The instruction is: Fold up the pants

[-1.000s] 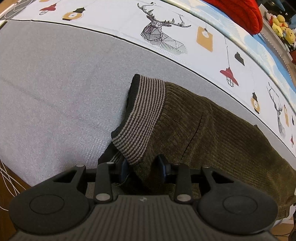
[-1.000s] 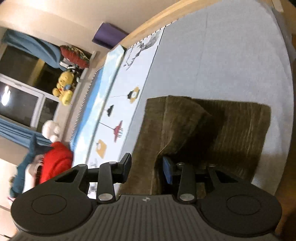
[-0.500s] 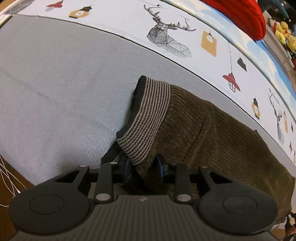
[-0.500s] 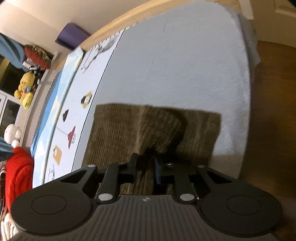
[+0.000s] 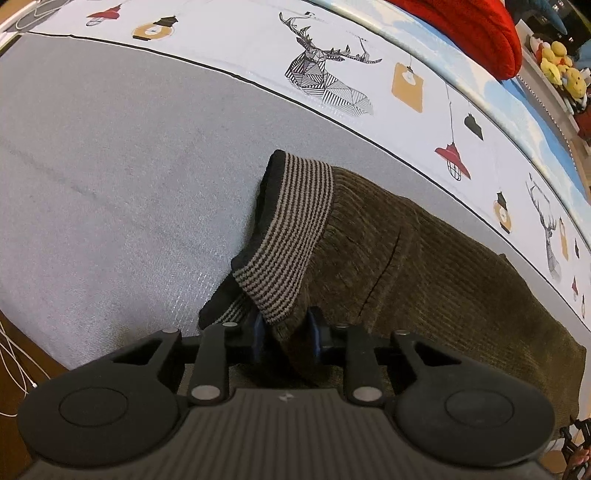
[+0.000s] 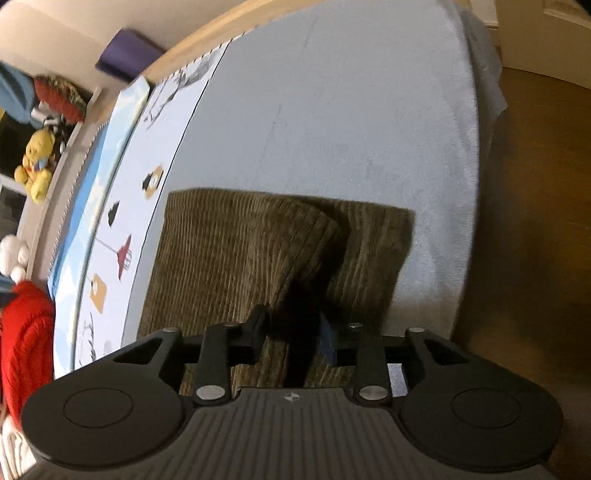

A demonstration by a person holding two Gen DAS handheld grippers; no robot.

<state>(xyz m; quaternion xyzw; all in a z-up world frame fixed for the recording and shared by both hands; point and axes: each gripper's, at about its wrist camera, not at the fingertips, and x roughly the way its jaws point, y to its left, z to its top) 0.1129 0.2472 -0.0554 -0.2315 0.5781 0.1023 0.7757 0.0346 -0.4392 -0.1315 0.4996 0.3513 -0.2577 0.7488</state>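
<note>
Olive-brown corduroy pants [image 5: 424,266] lie on the grey bed sheet [image 5: 110,177]. Their striped knit waistband [image 5: 291,229] is lifted and folded back. My left gripper [image 5: 286,330] is shut on the pants at the near waistband corner. In the right wrist view the pants [image 6: 229,258] show their leg end, with one layer raised in a fold. My right gripper [image 6: 291,334] is shut on that raised leg fabric, with cloth between its fingers.
A white cover with deer and lamp prints [image 5: 325,81] runs along the far side of the bed. A red cushion [image 5: 472,29] and yellow plush toys [image 5: 561,70] lie beyond it. The bed's edge and wooden floor [image 6: 535,221] are to the right.
My left gripper has closed tighter on the waistband corner. My right gripper went from open beside the leg fabric to shut on it, and its view has swung across the bed.
</note>
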